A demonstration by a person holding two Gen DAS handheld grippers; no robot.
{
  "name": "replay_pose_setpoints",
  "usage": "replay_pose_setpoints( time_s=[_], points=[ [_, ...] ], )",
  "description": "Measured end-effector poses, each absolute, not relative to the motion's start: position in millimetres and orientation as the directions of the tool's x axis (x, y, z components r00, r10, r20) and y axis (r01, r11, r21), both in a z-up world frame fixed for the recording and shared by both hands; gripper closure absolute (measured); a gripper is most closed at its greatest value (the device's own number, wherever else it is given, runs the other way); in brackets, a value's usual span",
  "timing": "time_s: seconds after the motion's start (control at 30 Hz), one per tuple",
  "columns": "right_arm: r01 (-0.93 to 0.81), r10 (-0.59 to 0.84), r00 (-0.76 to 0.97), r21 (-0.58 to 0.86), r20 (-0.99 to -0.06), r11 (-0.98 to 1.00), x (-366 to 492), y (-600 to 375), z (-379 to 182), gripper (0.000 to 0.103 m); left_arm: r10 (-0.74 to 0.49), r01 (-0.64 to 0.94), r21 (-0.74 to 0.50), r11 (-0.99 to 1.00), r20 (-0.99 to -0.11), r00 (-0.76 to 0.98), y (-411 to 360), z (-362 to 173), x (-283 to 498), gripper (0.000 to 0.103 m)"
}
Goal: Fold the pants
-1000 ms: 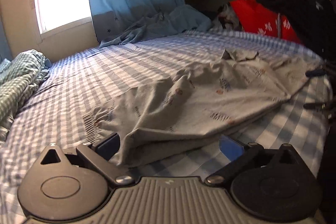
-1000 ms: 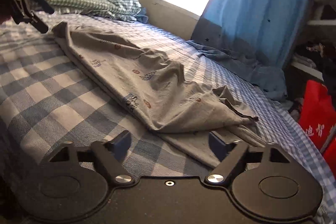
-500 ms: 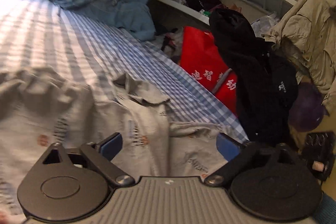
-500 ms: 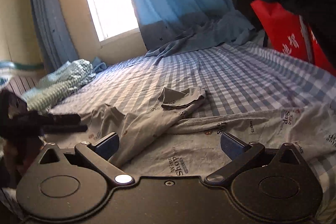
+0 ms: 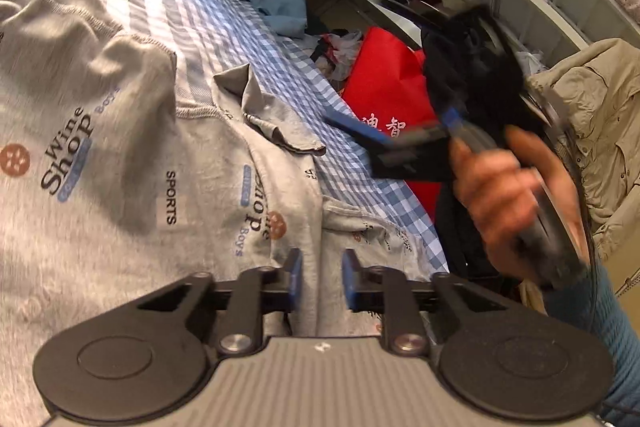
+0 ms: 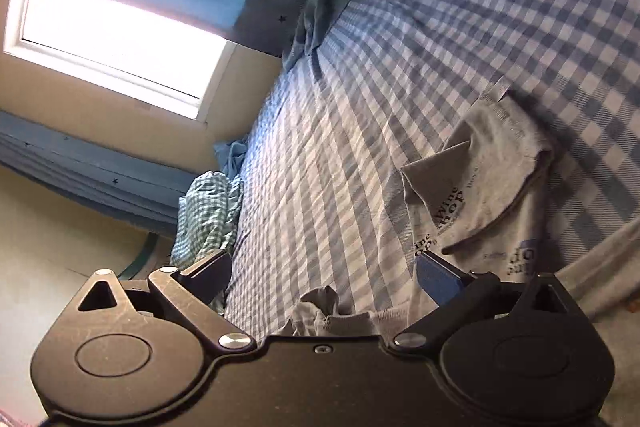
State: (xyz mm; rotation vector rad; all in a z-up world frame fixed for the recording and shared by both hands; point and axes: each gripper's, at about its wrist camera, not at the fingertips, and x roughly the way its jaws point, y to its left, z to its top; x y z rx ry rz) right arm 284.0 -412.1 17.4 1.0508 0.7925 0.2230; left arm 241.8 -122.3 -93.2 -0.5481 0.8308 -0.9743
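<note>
Those grey pants (image 5: pixel 120 155), limp and light across the checked bed (image 6: pixel 400 75), want pinching at a hem; the left gripper (image 5: pixel 318 281) looks nearly closed on a ridge of them, the right gripper (image 6: pixel 324 275) gapes empty.

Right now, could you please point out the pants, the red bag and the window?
pants (image 5: pixel 120 147), left wrist view, on the printed grey fabric.
red bag (image 5: pixel 384 83), left wrist view, on its front.
window (image 6: pixel 120 47), right wrist view, on the bright pane.

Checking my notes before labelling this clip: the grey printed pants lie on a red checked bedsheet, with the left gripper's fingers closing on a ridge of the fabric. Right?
Not quite. The left wrist view shows the bedsheet is blue and white checked, not red. The pants are grey and printed, and the left gripper does straddle a ridge of fabric.
</note>
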Motion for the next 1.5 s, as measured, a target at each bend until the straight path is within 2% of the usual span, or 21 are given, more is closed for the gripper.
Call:
replay_pose_setpoints(
  time_s=[0.17,0.27,0.4,0.47,0.57,0.63,0.67,0.73,0.83,1.0,1.1,1.27,1.4,1.5],
  points=[
    [0.319,0.463,0.693,0.811,-0.553,0.491,322.2,-383.9,-4.5,0.010,-0.868,0.529,-0.689,0.496,-0.383,0.315,-127.8,-91.5,235.4,0.091],
    [0.401,0.366,0.706,0.769,-0.606,0.498,340.1,-379.6,-14.1,0.011,-0.856,0.559,-0.648,0.517,-0.400,0.328,-133.4,-88.2,231.1,0.091],
    [0.497,0.211,0.711,0.692,-0.670,0.524,354.9,-385.0,-17.2,0.016,-0.838,0.559,-0.624,0.546,-0.422,0.347,-137.7,-85.5,229.9,0.101],
    [0.530,0.150,0.716,0.670,-0.682,0.519,357.9,-390.9,-15.1,0.020,-0.837,0.550,-0.631,0.548,-0.423,0.348,-136.3,-86.5,230.1,0.102],
    [0.562,0.108,0.722,0.670,-0.684,0.486,360.0,-399.9,-13.7,0.034,-0.839,0.538,-0.643,0.545,-0.418,0.349,-134.8,-88.5,231.4,0.102],
    [0.581,0.063,0.717,0.645,-0.694,0.496,361.0,-403.5,-10.5,0.051,-0.840,0.536,-0.646,0.543,-0.416,0.349,-132.2,-90.5,230.6,0.102],
    [0.589,0.047,0.714,0.635,-0.698,0.500,361.1,-405.3,-9.8,0.056,-0.840,0.538,-0.645,0.542,-0.415,0.350,-129.9,-90.8,230.4,0.102],
    [0.604,0.022,0.708,0.620,-0.706,0.501,361.0,-409.5,-10.0,0.082,-0.839,0.543,-0.640,0.544,-0.415,0.351,-130.0,-90.8,229.9,0.103],
    [0.581,0.018,0.721,0.619,-0.692,0.528,357.8,-416.8,-9.2,0.098,-0.834,0.558,-0.621,0.551,-0.421,0.356,-130.2,-88.3,226.2,0.103],
    [0.463,0.035,0.776,0.606,-0.630,0.647,340.4,-433.4,23.3,0.100,-0.808,0.590,-0.554,0.588,-0.442,0.390,-137.3,-74.0,218.4,0.103],
    [0.320,0.046,0.837,0.555,-0.546,0.768,312.3,-448.2,63.7,0.100,-0.774,0.630,-0.458,0.627,-0.463,0.433,-141.8,-53.4,208.5,0.103],
    [0.184,-0.017,0.913,0.373,-0.408,0.910,228.5,-476.6,114.9,0.100,-0.744,0.769,-0.198,0.607,-0.481,0.463,-164.9,-18.2,172.3,0.103],
    [0.221,-0.106,0.925,0.289,-0.366,0.932,138.3,-503.0,96.7,0.100,-0.710,0.836,-0.025,0.548,-0.543,0.449,-190.4,-22.2,142.4,0.103],
    [0.313,-0.169,0.891,0.300,-0.422,0.901,89.3,-525.1,48.0,0.100,-0.678,0.863,0.024,0.505,-0.608,0.413,-204.0,-37.1,127.7,0.103]
  ],
)
